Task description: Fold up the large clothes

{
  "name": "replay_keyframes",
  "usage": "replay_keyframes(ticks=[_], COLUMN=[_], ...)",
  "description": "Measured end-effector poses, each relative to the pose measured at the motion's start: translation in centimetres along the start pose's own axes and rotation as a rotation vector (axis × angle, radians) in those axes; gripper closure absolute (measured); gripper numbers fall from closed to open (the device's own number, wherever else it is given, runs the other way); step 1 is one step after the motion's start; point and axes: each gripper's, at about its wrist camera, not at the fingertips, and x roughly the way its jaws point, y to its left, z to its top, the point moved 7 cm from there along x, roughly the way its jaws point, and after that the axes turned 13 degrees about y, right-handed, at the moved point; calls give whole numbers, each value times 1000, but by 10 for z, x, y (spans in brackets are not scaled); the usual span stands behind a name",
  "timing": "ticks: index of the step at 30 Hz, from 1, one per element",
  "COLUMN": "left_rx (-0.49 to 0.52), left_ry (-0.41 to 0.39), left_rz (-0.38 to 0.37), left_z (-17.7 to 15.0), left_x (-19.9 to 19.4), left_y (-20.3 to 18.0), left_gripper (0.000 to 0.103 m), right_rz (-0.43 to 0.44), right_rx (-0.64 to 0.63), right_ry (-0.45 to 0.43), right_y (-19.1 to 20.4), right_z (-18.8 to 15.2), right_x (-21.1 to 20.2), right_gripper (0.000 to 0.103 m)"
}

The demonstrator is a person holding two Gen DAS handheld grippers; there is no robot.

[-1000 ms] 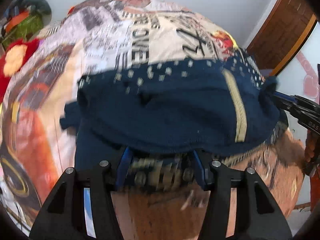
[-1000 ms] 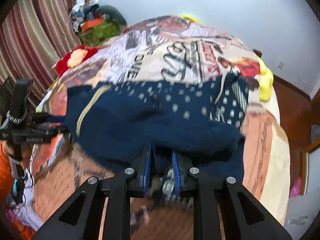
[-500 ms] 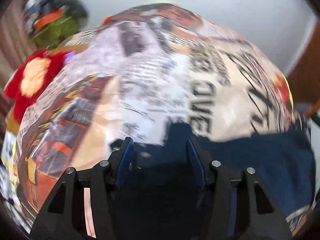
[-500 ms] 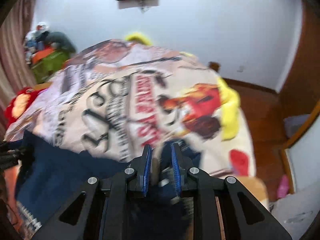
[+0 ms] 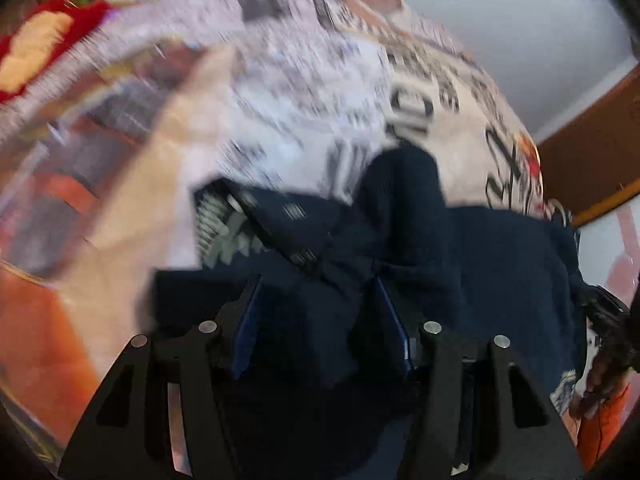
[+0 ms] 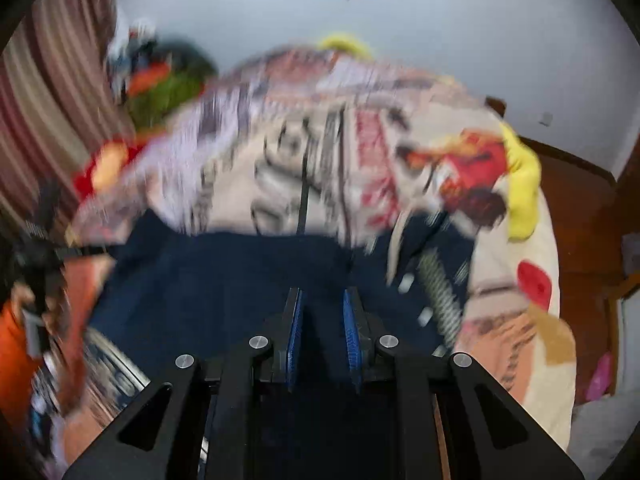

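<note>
A large navy knit sweater (image 5: 472, 264) with a white pattern lies on the bed, folded over on itself. My left gripper (image 5: 318, 292) holds a thick bunch of the navy cloth between its blue pads. My right gripper (image 6: 322, 304) is narrowly parted with navy cloth of the sweater (image 6: 224, 280) between its pads. The right gripper also shows at the right edge of the left wrist view (image 5: 604, 320). Both views are blurred by motion.
The bed carries a printed quilt (image 6: 320, 160) with text and comic pictures. A yellow plush (image 6: 524, 192) lies at the quilt's right edge. A red plush (image 5: 36, 52) and a green bundle (image 6: 168, 92) lie at the far left. A wooden floor (image 6: 576, 208) lies to the right.
Both grippers have carried the sweater's near edge forward over the garment, and the views swung up and back down. The sweater now lies doubled over.
</note>
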Motion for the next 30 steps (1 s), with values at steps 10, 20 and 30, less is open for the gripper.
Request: replay_keyframes(ticks=[10,20,30], left_rx=[76,122,126], left_ry=[-147,-178,-170], left_rz=[263,360,190], left_z=[-2,-16,-45], left_x=[-19,-45,-68], left_y=[1,29,-10], left_gripper=[96,94,54], right_rz=[-204,-17,108], right_rx=[-207,-34,-129], right_ry=[61,58,242], right_y=[14,26,125], right_z=[-28,-12,-23], right_x=[31,-14,41], right_gripper=[85,85,85])
